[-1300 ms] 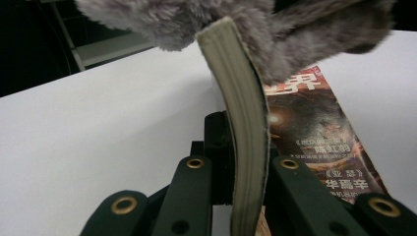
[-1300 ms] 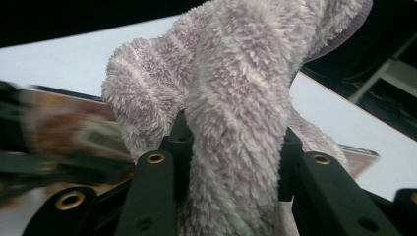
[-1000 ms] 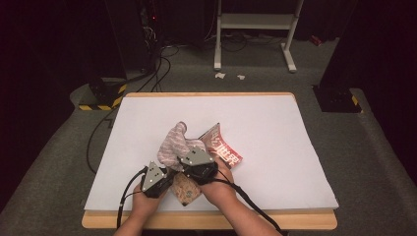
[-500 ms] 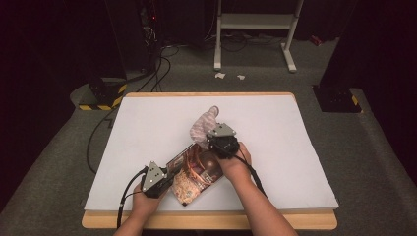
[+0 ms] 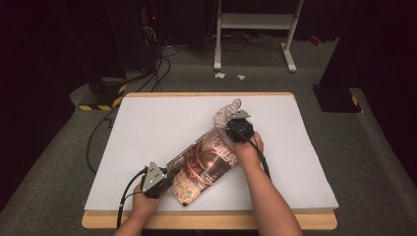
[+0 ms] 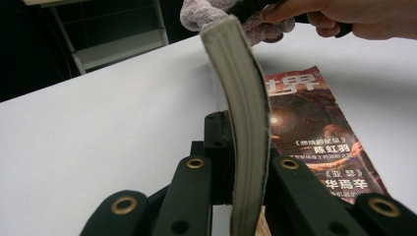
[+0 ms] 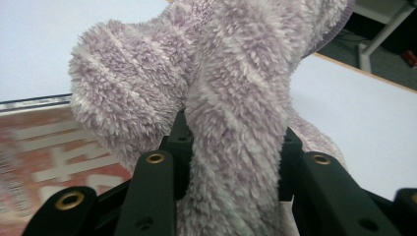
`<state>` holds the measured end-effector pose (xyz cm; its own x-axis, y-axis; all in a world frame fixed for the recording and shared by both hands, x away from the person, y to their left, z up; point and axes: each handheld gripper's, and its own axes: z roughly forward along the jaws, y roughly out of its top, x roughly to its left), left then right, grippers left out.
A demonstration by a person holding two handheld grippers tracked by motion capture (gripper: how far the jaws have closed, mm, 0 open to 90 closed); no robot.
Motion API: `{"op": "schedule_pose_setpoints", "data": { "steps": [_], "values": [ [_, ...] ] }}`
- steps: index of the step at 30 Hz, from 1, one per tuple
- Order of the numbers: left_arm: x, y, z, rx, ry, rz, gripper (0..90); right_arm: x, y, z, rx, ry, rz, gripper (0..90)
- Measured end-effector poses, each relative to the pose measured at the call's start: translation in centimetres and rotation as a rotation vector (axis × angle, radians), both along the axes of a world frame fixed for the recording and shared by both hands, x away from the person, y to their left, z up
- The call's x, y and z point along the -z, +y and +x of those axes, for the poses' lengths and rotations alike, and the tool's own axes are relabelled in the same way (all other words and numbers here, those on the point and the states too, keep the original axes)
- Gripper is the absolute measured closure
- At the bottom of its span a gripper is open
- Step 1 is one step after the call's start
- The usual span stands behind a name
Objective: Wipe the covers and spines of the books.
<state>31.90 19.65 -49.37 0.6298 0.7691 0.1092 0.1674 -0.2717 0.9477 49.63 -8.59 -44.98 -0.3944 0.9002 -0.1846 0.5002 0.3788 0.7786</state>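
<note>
Item 1: magazine (image 5: 206, 162), near counter's (image 5: 147, 123) front edge. Thin, floppy, glossy; your left tongs (image 6: 241, 167) pinch its raised cover, grip by spine edge.
Item 2: fuzzy sock (image 7: 236, 98), toward back edge. Soft, light; your right tongs (image 7: 231, 157) clamped mid-fabric.

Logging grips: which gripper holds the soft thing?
The right gripper, clamping the fuzzy lilac cloth; the left gripper grips the magazine.

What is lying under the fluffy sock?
The fluffy sock, clamped by the right gripper, overlaps the magazine's far end and the white table. Anything beneath it is hidden.
</note>
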Motion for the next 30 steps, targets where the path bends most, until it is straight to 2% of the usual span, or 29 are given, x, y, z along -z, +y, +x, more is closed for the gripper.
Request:
{"op": "schedule_pose_setpoints", "data": {
  "steps": [8,13,18,30],
  "values": [
    [-0.1,0.0,-0.1,0.003,-0.007,-0.001,83.5,0.4,-2.1,1.1,0.061,0.015,-0.027,63.9],
    [0.0,0.0,-0.1,-0.001,-0.001,-0.005,83.5,0.0,-3.3,0.8,0.076,0.014,-0.021,63.6],
    [0.0,0.0,-0.1,-0.002,-0.002,-0.005,83.5,-0.9,-4.0,-0.6,0.066,-0.016,-0.001,63.2],
    [0.0,0.1,0.0,-0.004,0.005,-0.007,83.4,-2.0,-6.2,-4.6,0.067,-0.054,0.061,62.7]
  ]
}}
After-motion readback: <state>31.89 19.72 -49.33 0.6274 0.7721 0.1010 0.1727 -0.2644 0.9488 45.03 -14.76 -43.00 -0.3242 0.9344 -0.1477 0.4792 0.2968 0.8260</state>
